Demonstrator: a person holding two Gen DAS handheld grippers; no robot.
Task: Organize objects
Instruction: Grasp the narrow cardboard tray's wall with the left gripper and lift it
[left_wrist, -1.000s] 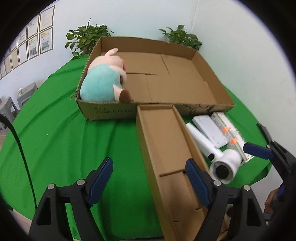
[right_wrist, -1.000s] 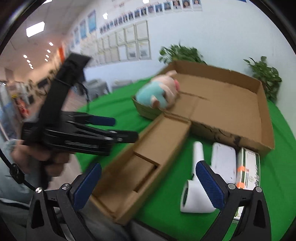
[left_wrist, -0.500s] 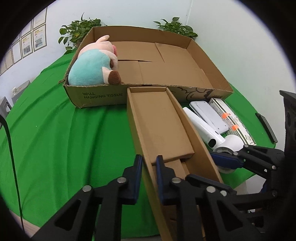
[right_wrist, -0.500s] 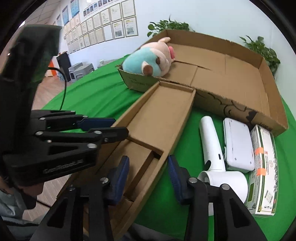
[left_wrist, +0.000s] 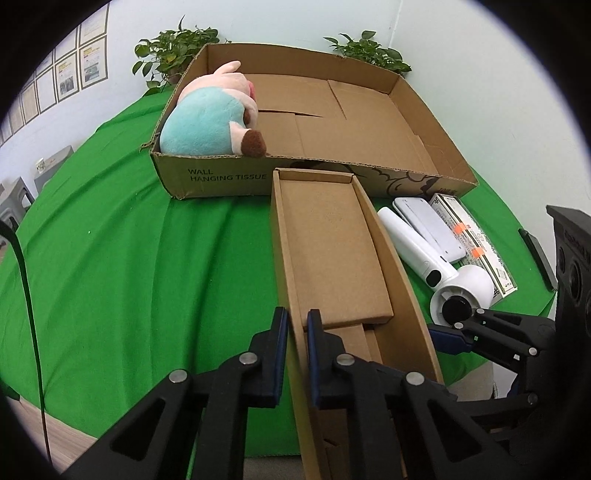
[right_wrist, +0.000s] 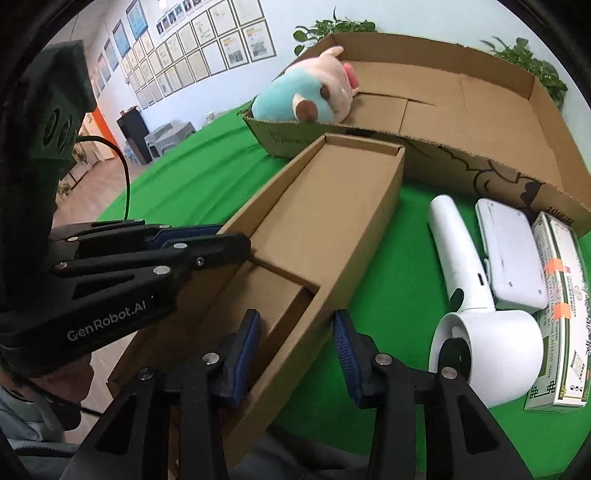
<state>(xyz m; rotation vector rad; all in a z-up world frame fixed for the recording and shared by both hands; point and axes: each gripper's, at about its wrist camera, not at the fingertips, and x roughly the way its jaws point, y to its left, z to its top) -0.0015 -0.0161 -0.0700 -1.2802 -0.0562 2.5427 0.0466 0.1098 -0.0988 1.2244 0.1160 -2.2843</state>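
Observation:
A long narrow cardboard box (left_wrist: 332, 243) (right_wrist: 325, 221) lies open on the green table, its far end against a large shallow cardboard box (left_wrist: 369, 110) (right_wrist: 461, 110). My left gripper (left_wrist: 295, 325) is shut on the narrow box's left wall near its near end. My right gripper (right_wrist: 295, 332) straddles the narrow box's right wall, its jaws a little apart and not clamped. A plush pig (left_wrist: 210, 118) (right_wrist: 310, 96) lies in the large box's left corner.
A white hair dryer (left_wrist: 436, 266) (right_wrist: 476, 306), a flat white case (left_wrist: 428, 225) (right_wrist: 509, 254) and a printed carton (left_wrist: 476, 240) (right_wrist: 561, 302) lie right of the narrow box. Potted plants (left_wrist: 173, 51) stand behind. The table edge is close below me.
My left gripper moved in and closed on the narrow box's left wall. My right gripper narrowed and moved over the box's right wall.

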